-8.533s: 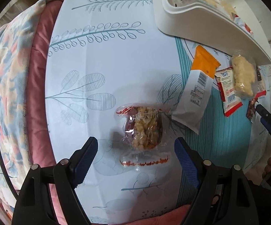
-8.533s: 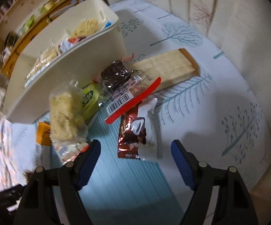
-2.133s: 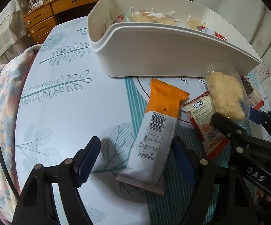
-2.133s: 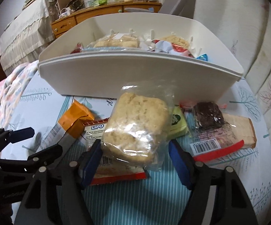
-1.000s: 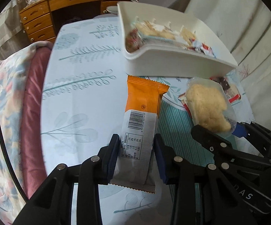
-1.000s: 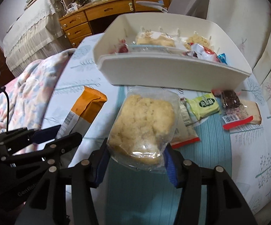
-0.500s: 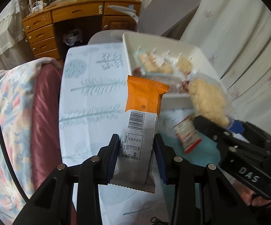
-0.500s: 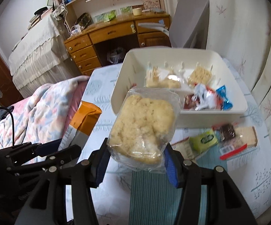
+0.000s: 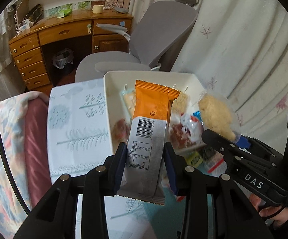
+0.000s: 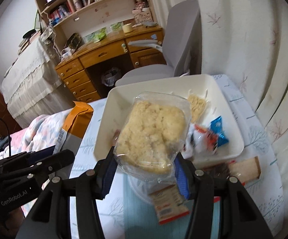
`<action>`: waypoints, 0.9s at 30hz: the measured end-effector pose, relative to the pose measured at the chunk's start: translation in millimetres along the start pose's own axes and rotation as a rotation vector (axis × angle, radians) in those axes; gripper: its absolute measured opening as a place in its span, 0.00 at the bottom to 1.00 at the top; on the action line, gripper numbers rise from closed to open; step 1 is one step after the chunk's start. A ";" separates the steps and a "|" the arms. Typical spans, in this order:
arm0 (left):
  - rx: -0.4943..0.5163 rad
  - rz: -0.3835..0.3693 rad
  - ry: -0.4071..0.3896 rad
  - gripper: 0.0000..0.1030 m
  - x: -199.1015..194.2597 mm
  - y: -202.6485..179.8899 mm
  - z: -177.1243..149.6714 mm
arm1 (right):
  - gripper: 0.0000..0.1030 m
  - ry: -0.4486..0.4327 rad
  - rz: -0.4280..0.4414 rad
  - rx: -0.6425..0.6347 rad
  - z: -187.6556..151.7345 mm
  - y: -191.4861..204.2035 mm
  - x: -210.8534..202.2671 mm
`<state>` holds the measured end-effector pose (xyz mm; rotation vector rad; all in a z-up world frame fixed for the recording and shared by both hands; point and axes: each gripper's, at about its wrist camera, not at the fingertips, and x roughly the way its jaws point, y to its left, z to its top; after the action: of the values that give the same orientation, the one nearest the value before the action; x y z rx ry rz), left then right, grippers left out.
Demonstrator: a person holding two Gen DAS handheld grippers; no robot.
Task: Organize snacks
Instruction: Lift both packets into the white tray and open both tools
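Note:
My left gripper (image 9: pixel 145 155) is shut on an orange and grey snack bar (image 9: pixel 150 127) and holds it high above the table, in front of the white bin (image 9: pixel 112 91). My right gripper (image 10: pixel 144 171) is shut on a clear bag with a pale rice cake (image 10: pixel 152 133), also held up over the white bin (image 10: pixel 235 137). The bin holds several wrapped snacks, among them a blue packet (image 10: pixel 219 133). The right gripper and its rice cake (image 9: pixel 215 117) show at the right of the left wrist view; the orange bar (image 10: pixel 74 123) shows at the left of the right wrist view.
Loose snacks lie on the tree-print tablecloth (image 9: pixel 78 123) in front of the bin: a red-edged wafer pack (image 10: pixel 170 205), a tan bar (image 10: pixel 245 169), a green packet (image 9: pixel 191 157). A grey chair (image 9: pixel 156 39) and wooden desk (image 9: pixel 64 35) stand beyond. A quilt (image 9: pixel 4 139) lies left.
Both grippers have risen higher with their snacks and moved toward the bin, which now lies below and ahead of both. The grips have not changed.

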<state>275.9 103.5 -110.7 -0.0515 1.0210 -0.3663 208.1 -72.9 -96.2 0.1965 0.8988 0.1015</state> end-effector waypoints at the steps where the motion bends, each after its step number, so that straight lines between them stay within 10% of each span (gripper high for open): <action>1: -0.004 -0.001 0.001 0.35 4.2 -2.5 5.4 | 0.52 -0.004 -0.001 0.003 3.9 -4.4 1.1; 13: -0.050 -0.002 0.025 0.38 48.8 -33.9 39.4 | 0.54 0.031 0.022 0.032 33.4 -56.0 27.6; 17: -0.041 -0.007 0.046 0.66 54.9 -42.3 42.6 | 0.60 0.081 0.027 0.043 37.5 -68.5 35.3; 27: -0.088 -0.010 0.092 0.77 39.5 -44.6 27.5 | 0.74 0.064 0.007 0.048 30.0 -80.8 13.8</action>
<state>305.2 45.5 -119.4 -0.1205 1.1279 -0.3352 240.7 -153.3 -105.7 0.2423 0.9646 0.0926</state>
